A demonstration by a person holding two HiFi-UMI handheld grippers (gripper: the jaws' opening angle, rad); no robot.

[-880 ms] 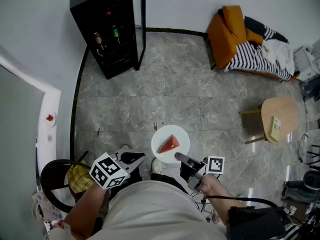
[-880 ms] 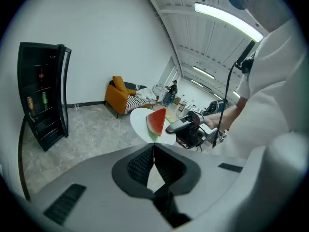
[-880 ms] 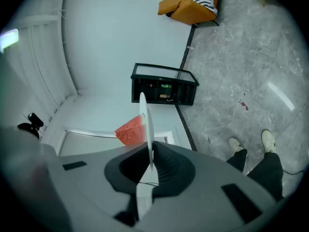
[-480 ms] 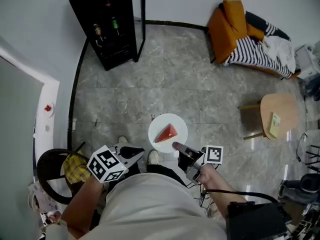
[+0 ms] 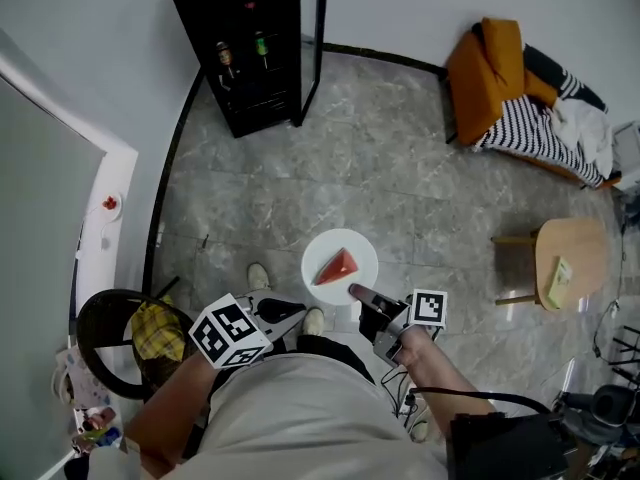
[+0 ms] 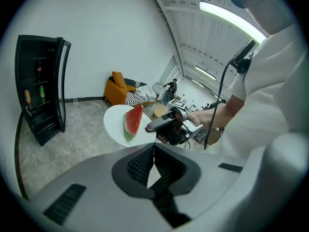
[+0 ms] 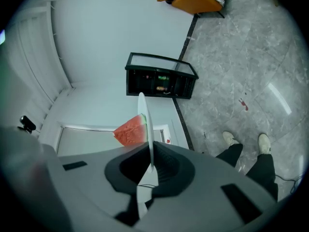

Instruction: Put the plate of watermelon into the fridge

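Observation:
A white plate (image 5: pixel 345 248) with a red watermelon wedge (image 5: pixel 337 266) hangs over the grey tiled floor, in front of the person. My right gripper (image 5: pixel 354 291) is shut on the plate's near rim. In the right gripper view the plate (image 7: pixel 143 120) stands edge-on between the jaws, with the wedge (image 7: pixel 130 131) to its left. My left gripper (image 5: pixel 278 311) is shut and empty, low and left of the plate. From the left gripper view the plate (image 6: pixel 116 122) and the right gripper (image 6: pixel 170 125) show ahead. The black fridge (image 5: pixel 245 53) stands at the far wall with its door (image 5: pixel 311 43) open.
An orange chair (image 5: pixel 482 73) with striped cloth stands at the far right. A round wooden table (image 5: pixel 566 263) is at the right. A black round hoop (image 5: pixel 100 318) with a yellow cloth sits at the lower left. The person's shoes (image 5: pixel 258 276) stand below the plate.
The head view has shifted: the fridge now sits further right and the chair and table nearer the right edge. The plate stays in the right gripper's grip.

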